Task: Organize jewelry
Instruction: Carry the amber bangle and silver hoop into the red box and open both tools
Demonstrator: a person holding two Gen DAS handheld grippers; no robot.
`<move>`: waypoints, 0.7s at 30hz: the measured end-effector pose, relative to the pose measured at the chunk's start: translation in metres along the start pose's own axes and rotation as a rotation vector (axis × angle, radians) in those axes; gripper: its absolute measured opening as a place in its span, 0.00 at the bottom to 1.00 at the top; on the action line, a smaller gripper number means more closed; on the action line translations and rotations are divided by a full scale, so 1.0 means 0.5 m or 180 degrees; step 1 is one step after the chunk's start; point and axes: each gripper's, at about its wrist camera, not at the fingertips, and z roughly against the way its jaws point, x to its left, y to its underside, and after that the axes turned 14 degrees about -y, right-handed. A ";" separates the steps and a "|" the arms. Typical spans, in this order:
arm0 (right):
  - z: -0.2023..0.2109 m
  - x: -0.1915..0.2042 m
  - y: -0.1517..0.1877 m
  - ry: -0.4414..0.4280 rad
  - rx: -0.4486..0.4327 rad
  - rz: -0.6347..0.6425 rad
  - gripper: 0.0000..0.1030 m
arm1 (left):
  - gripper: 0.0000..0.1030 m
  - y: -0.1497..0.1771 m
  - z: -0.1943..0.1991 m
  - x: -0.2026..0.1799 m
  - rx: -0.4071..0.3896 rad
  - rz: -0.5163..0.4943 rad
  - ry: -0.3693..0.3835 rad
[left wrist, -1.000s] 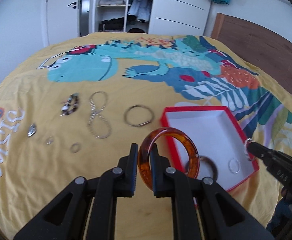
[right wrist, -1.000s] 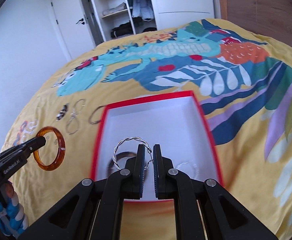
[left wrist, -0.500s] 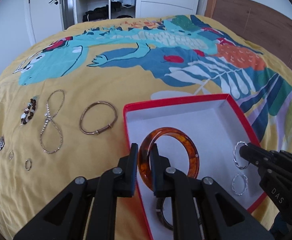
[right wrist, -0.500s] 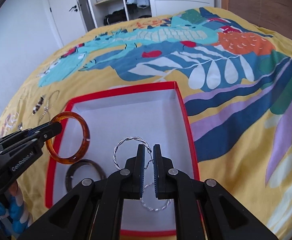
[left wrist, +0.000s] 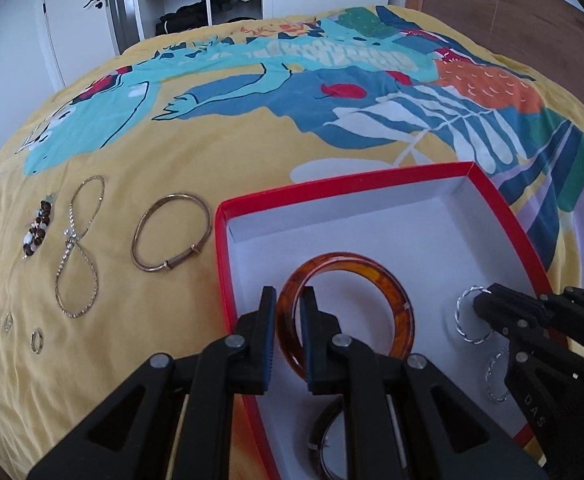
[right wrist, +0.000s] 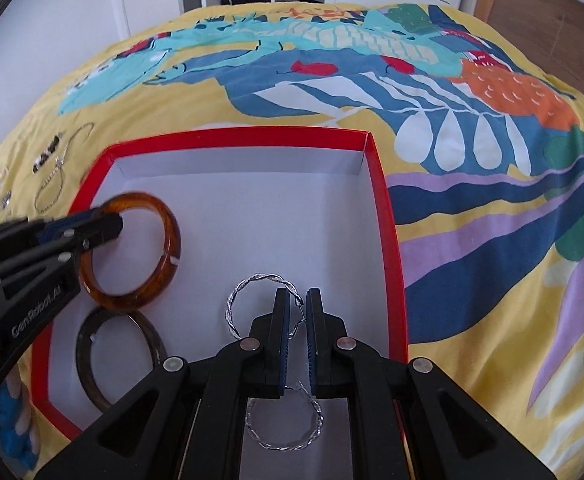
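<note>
A red box [left wrist: 342, 188] [right wrist: 235, 135] with a white inside lies on the yellow bedspread. My left gripper [left wrist: 288, 300] [right wrist: 113, 224] is shut on an amber bangle [left wrist: 400, 304] [right wrist: 169, 240], held low over the box's left part. My right gripper [right wrist: 298, 300] [left wrist: 479, 307] is shut on a twisted silver hoop [right wrist: 251, 282] [left wrist: 460, 312] over the box's near right part. A dark brown bangle [right wrist: 89, 360] [left wrist: 320, 428] and a second twisted silver hoop [right wrist: 287, 444] [left wrist: 492, 376] lie on the box floor.
Left of the box on the bedspread lie a gold bracelet [left wrist: 171, 236], a thin chain in a figure eight [left wrist: 77, 256], a beaded piece [left wrist: 37, 234] and a few small rings [left wrist: 35, 340]. A wardrobe and a wooden headboard stand beyond the bed.
Both grippers have sunk toward the box. The left one carried the amber bangle from beside the box to over its inside. The right one lowered its silver hoop nearer the floor.
</note>
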 end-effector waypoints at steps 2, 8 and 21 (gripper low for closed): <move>0.000 -0.001 -0.001 0.0013 0.0016 0.0027 0.08 | 0.11 -0.002 -0.006 -0.002 0.0016 -0.0028 -0.0034; 0.004 -0.006 0.000 0.0044 0.0010 0.0027 0.08 | 0.11 -0.002 -0.006 -0.008 -0.0021 -0.0101 -0.0078; 0.121 -0.011 0.022 0.0095 -0.0398 -0.0201 0.15 | 0.25 -0.007 0.115 0.044 -0.0405 0.0055 0.0270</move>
